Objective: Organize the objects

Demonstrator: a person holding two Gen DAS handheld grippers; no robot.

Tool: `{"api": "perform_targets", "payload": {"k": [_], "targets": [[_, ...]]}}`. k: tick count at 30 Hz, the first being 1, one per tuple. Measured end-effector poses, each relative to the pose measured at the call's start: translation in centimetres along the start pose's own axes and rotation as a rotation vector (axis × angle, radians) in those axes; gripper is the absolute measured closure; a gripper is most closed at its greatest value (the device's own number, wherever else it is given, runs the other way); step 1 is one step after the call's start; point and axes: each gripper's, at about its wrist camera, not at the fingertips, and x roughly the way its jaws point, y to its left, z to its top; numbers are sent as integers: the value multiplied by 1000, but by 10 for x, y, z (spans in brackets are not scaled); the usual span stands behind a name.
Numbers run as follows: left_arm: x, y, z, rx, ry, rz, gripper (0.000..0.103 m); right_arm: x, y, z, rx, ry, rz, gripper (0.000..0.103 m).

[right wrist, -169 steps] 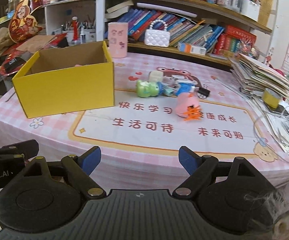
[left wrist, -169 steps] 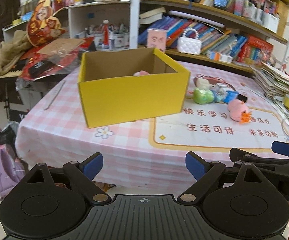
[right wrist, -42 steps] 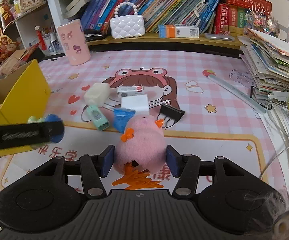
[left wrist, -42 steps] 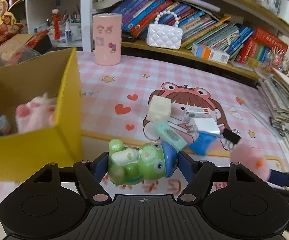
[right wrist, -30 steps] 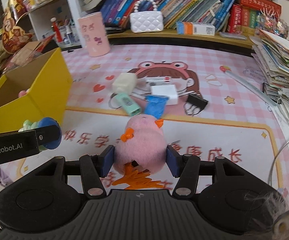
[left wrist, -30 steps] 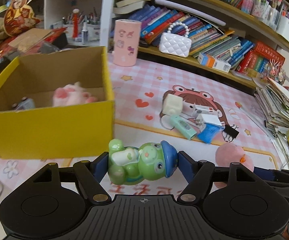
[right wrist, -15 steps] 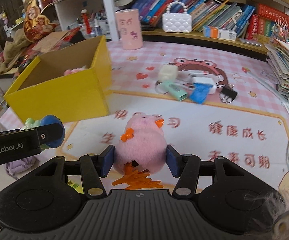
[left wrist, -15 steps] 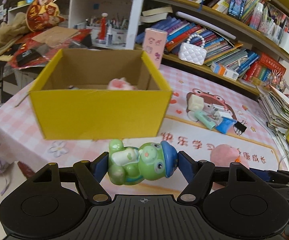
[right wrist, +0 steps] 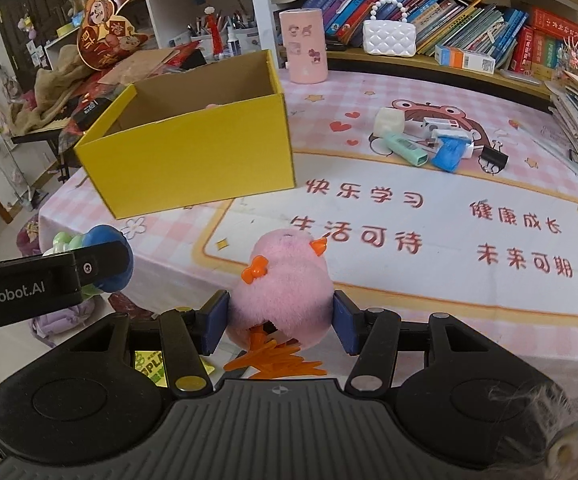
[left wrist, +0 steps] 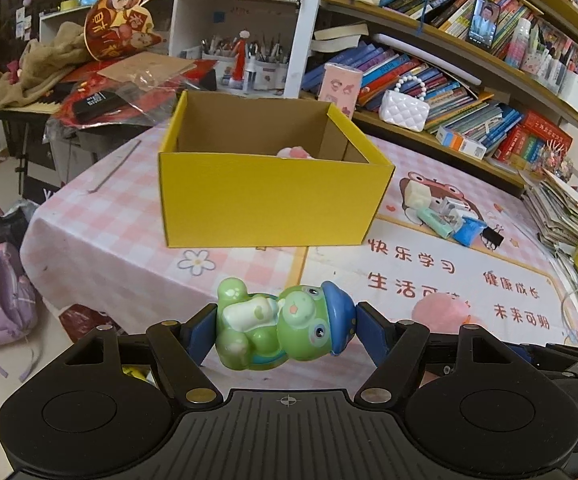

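My left gripper (left wrist: 285, 332) is shut on a green frog toy with a blue cap (left wrist: 281, 330) and holds it in the air in front of the table's near edge. My right gripper (right wrist: 281, 320) is shut on a fluffy pink chick toy with orange feet (right wrist: 285, 280), also off the table; the chick also shows in the left wrist view (left wrist: 441, 312). An open yellow cardboard box (left wrist: 265, 200) stands on the pink tablecloth ahead, also in the right wrist view (right wrist: 193, 160). A pink plush (left wrist: 293, 152) lies inside it.
Small items lie on the table right of the box: a cream cube (right wrist: 387, 120), a mint tube (right wrist: 405, 148), a blue packet (right wrist: 451, 150), a black binder clip (right wrist: 493, 156). A pink cup (right wrist: 303, 46) stands behind the box. Paper stacks (left wrist: 569, 212) lie at far right.
Both grippers have pulled back from the table with their toys held. The yellow box now looks smaller and farther ahead, and the table's near edge is in view.
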Motion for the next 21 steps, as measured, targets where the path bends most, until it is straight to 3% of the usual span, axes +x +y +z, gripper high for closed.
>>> {"api": "perform_targets", "payload": {"k": [21], "targets": [[-35,40,-3,-8,-87,2,30,-16,49,-6,-42,-63,15,51]]}}
